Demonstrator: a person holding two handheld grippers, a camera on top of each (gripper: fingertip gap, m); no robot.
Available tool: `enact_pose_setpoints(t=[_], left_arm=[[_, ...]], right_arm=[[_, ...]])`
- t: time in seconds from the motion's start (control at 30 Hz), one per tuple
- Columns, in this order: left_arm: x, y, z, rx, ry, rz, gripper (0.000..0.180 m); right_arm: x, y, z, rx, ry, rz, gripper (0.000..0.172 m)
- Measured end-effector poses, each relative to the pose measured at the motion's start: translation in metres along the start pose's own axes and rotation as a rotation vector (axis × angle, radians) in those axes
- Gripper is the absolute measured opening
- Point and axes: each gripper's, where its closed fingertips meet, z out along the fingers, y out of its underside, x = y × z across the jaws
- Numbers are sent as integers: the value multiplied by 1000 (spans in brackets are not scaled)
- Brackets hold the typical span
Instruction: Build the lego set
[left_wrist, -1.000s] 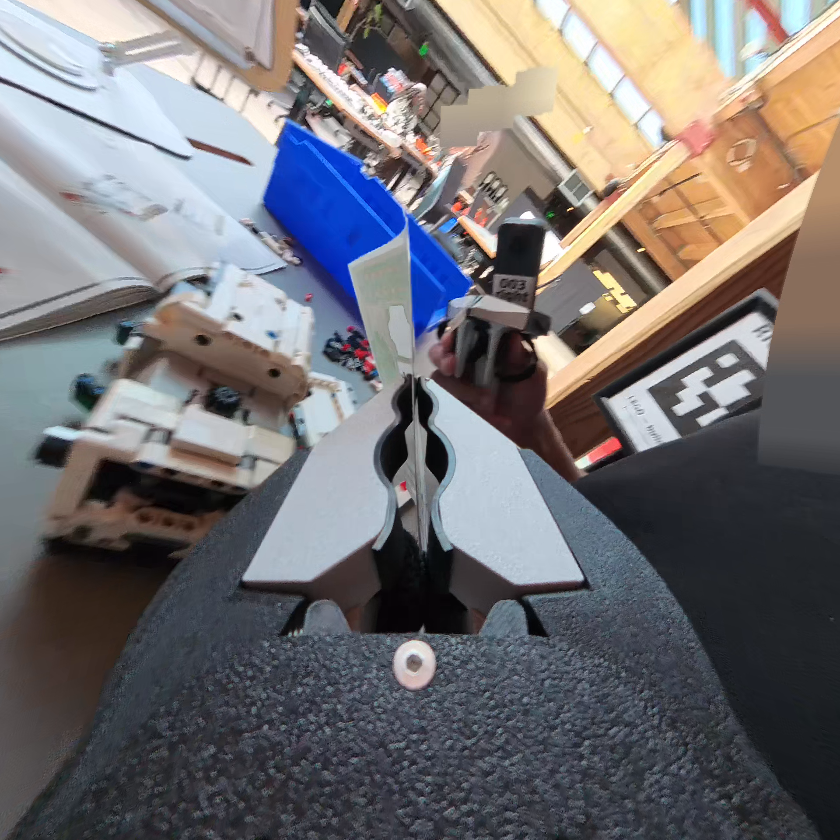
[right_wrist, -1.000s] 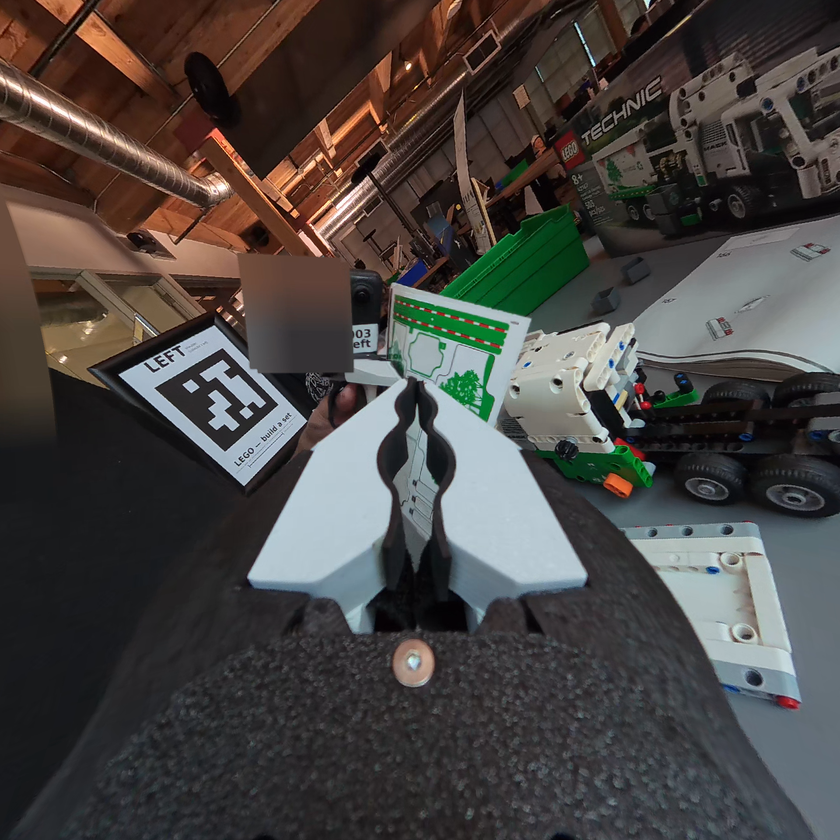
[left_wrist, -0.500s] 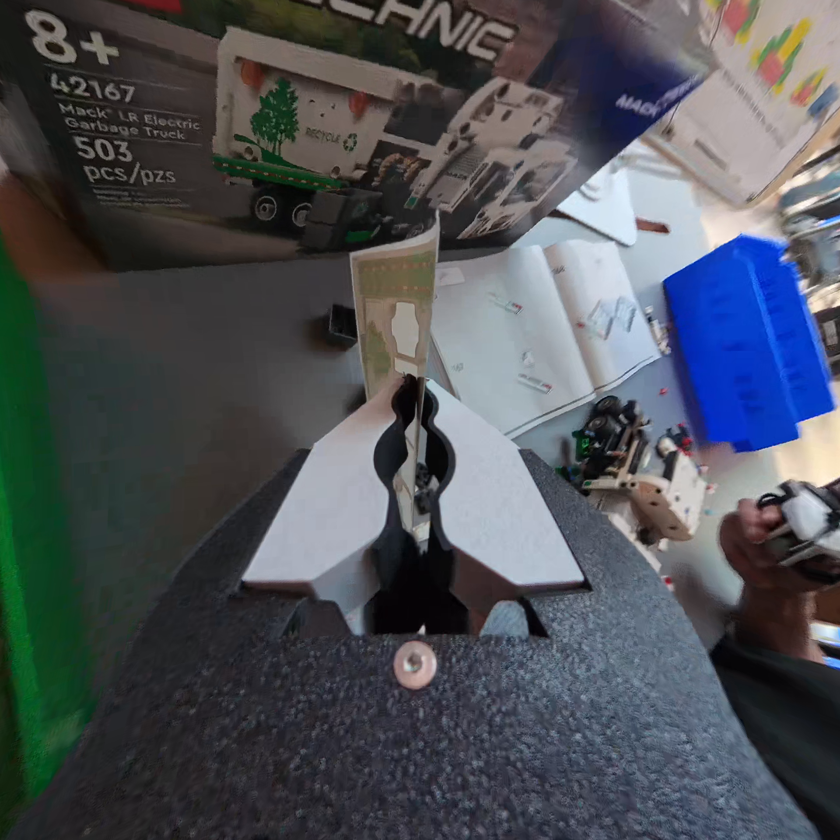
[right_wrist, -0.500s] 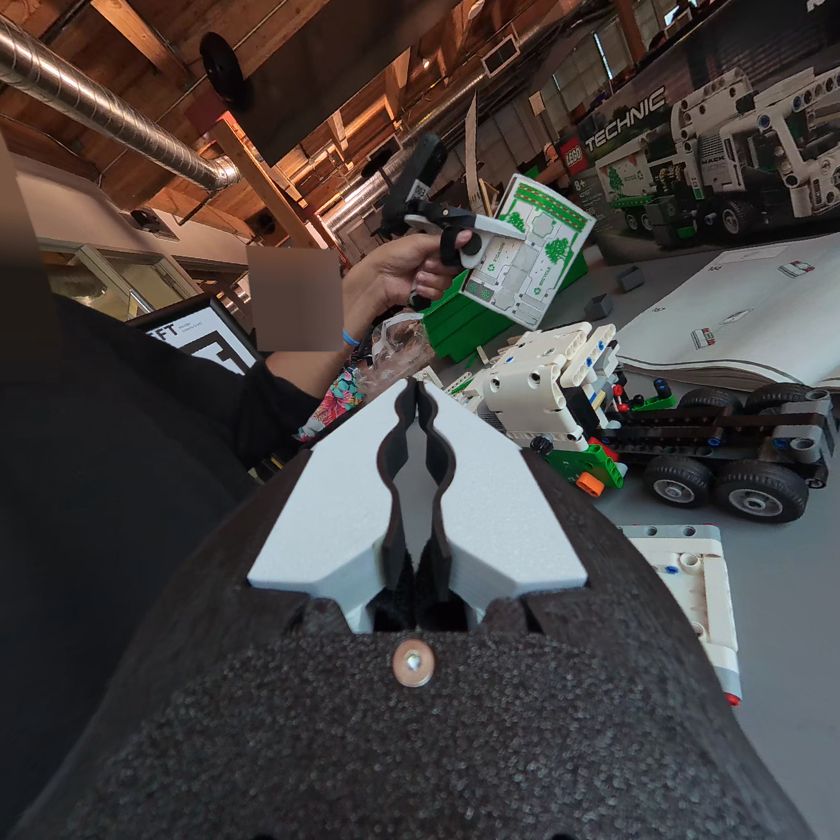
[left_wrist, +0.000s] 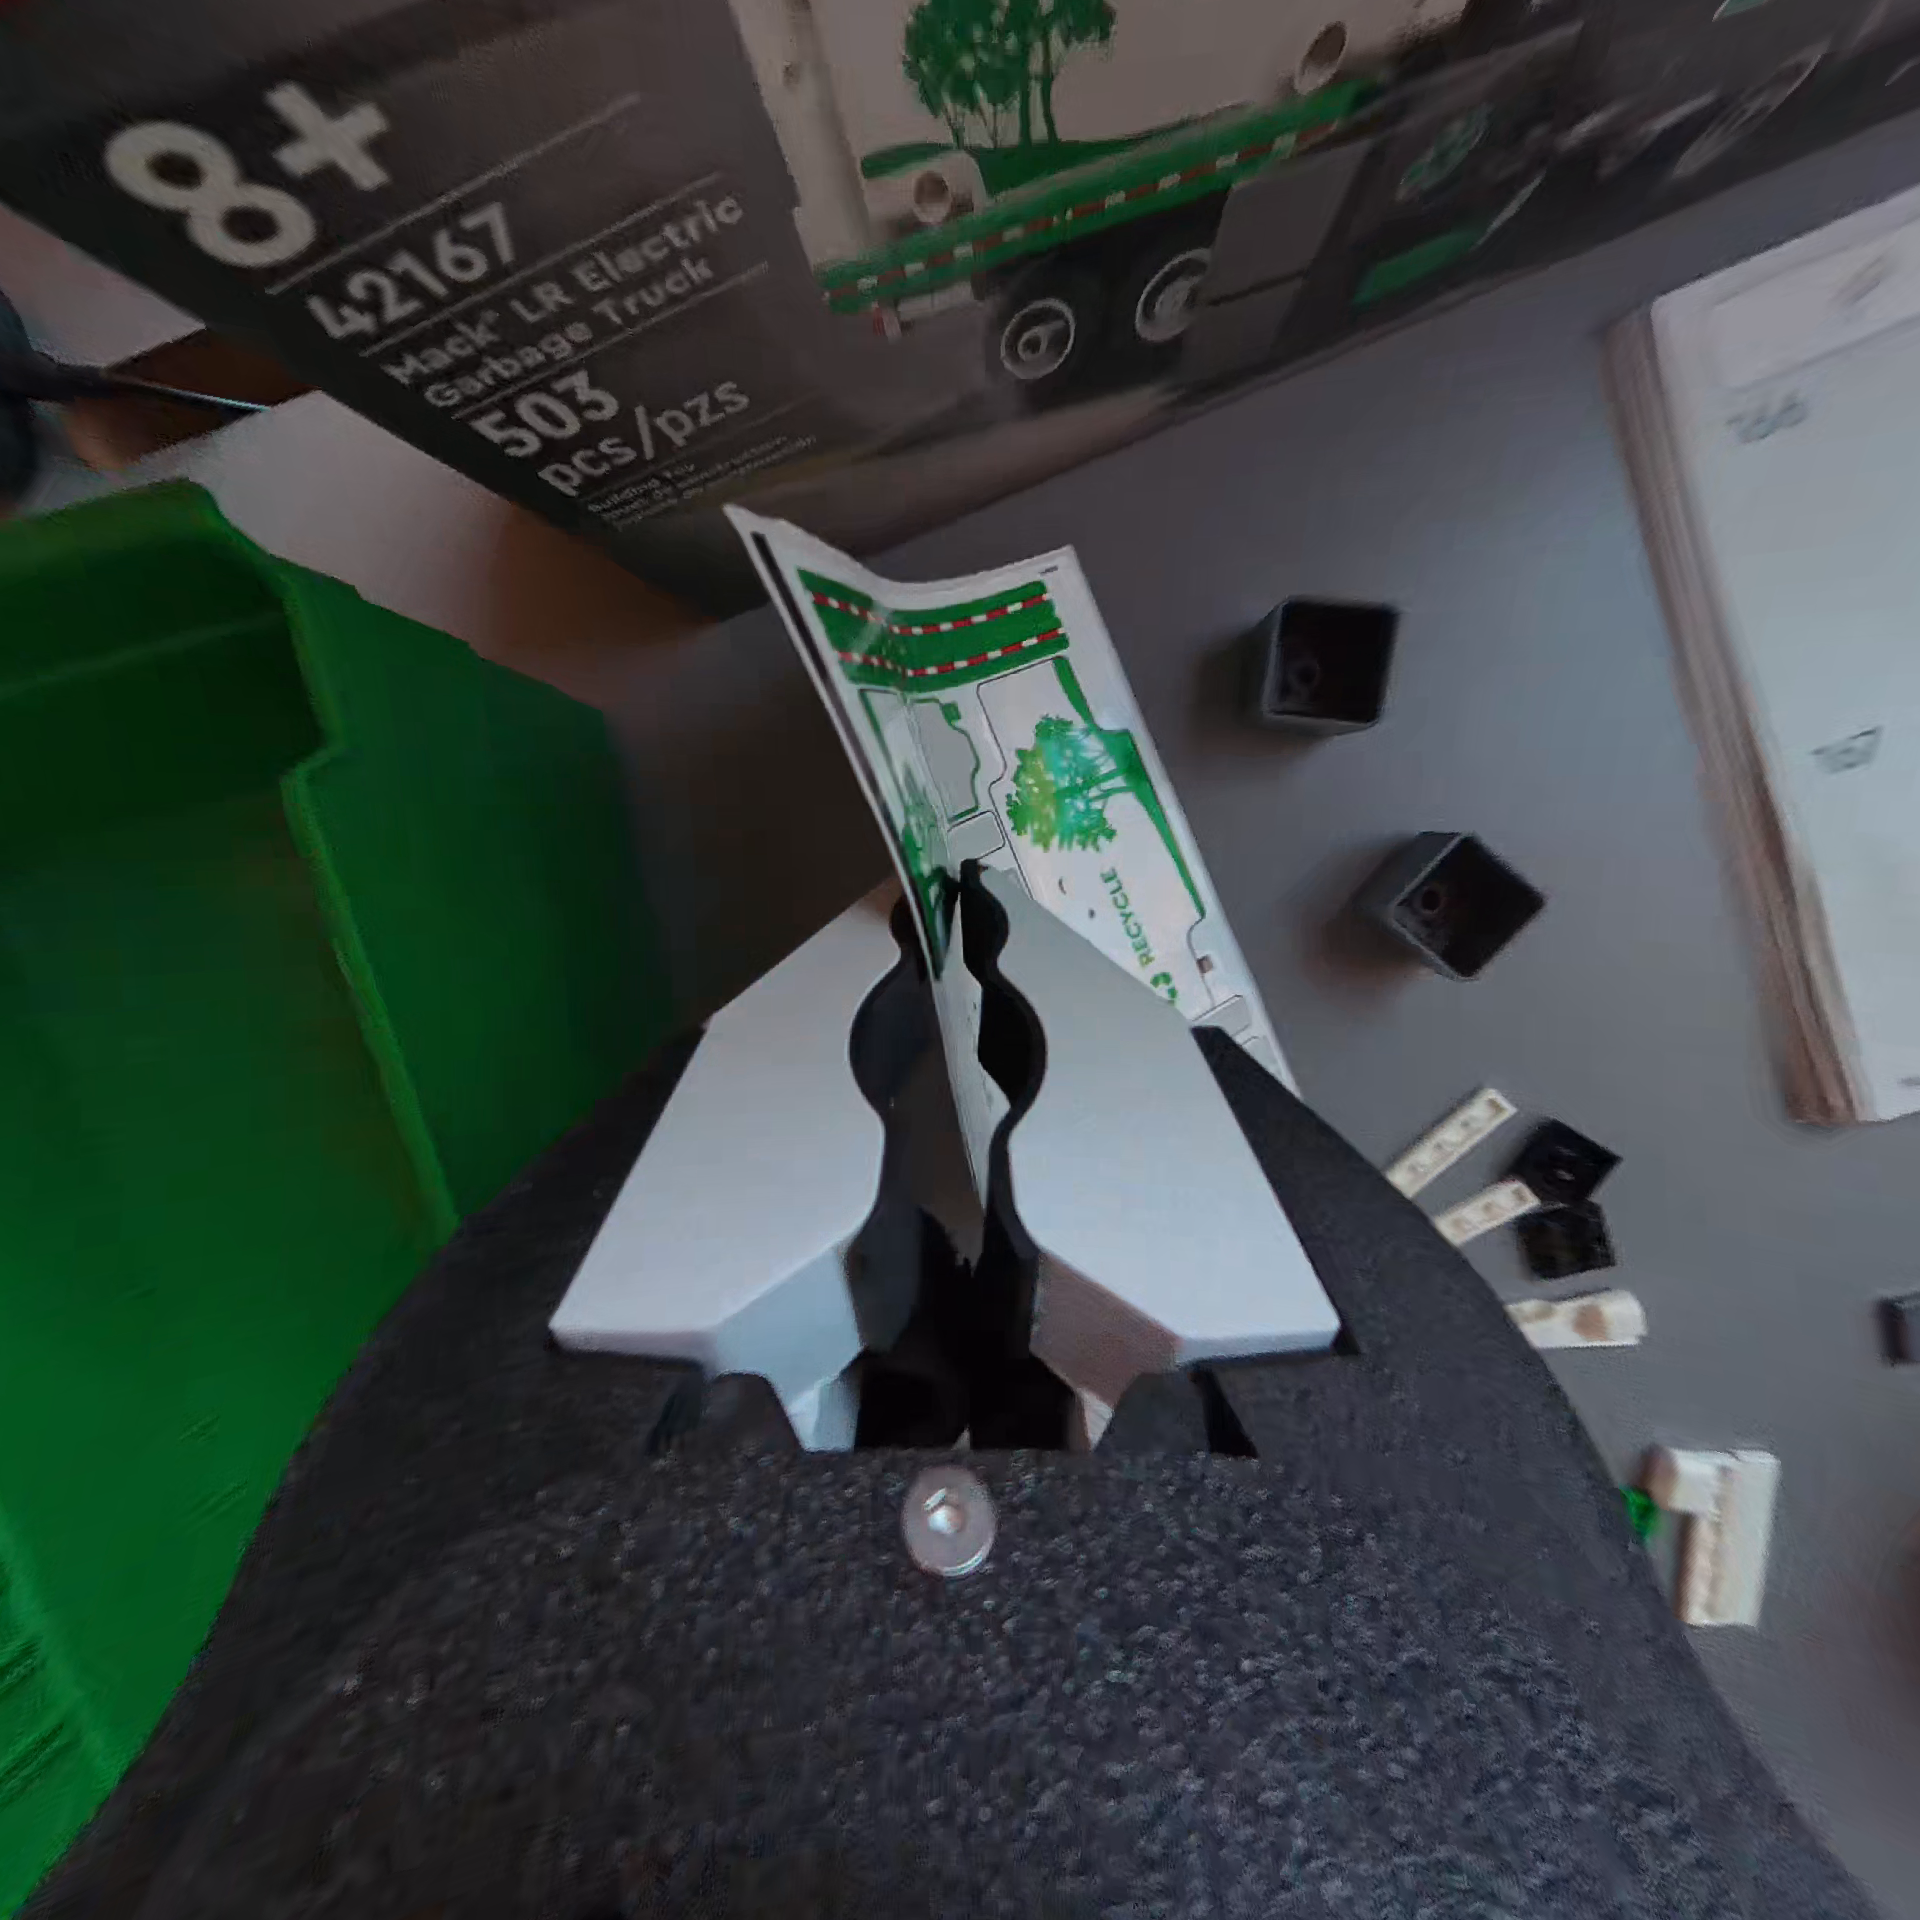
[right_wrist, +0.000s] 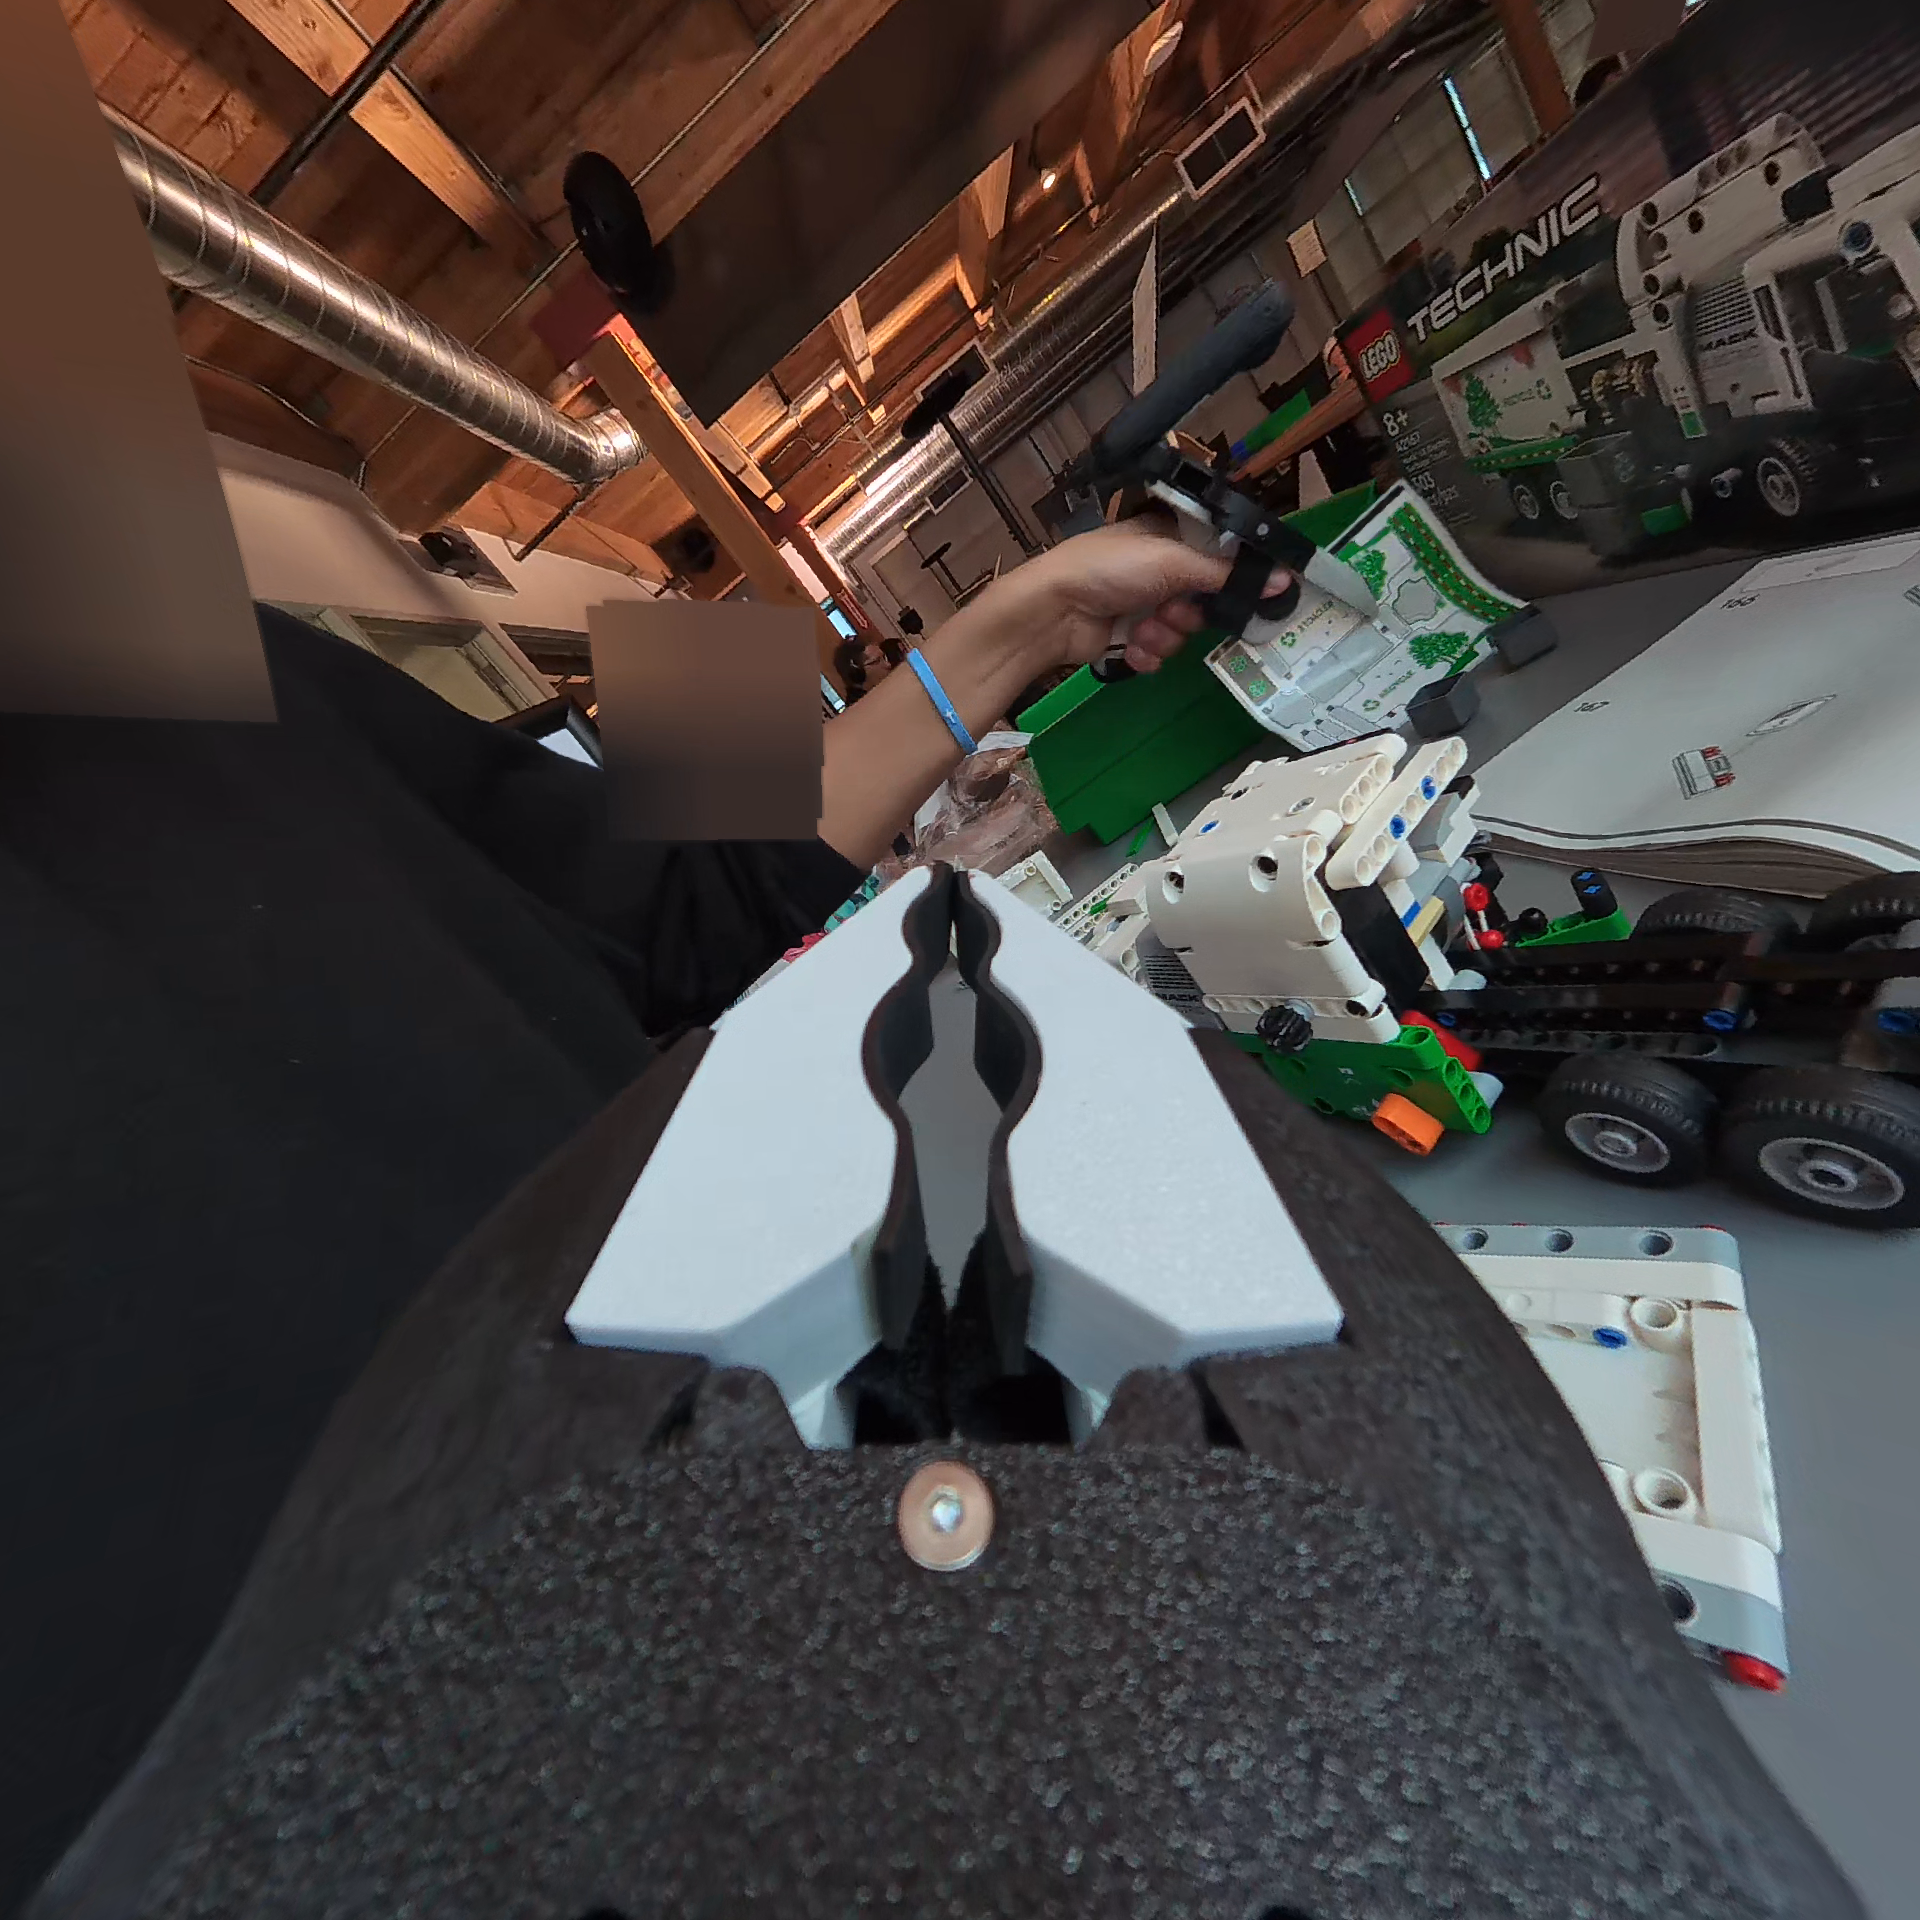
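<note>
Green-and-white sticker sheet (left_wrist: 997, 769), clamped edge-on in left tool (left_wrist: 951, 883), aloft between green bin (left_wrist: 208, 883) and grey worktop (left_wrist: 1455, 540); right tool (right_wrist: 953, 883) closed, empty, near part-built truck model (right_wrist: 1351, 935); carrying step, set-down spot judged pending.

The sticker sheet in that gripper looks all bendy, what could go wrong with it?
1. The left gripper pinches the sticker sheet only near one edge, so the sheet already curves and might crease.
2. Most of the sheet hangs free, so it could twist or slip out.
3. It hangs near the green bin and two small dark tubs, and might snag on them.
</note>
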Motion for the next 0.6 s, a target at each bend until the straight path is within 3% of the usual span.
enact_pose_setpoints(t=[0.03,0.43,0.6], left_arm=[[-3,3,3,-27,-50,40,3],[-24,4,12,-109,-341,262,47],[-25,5,6,-106,-364,293,66]], right_arm=[[0,0,0,0,0,2,0],[20,-3,-7,16,120,-11,0],[26,-4,-10,1,178,-66,0]])
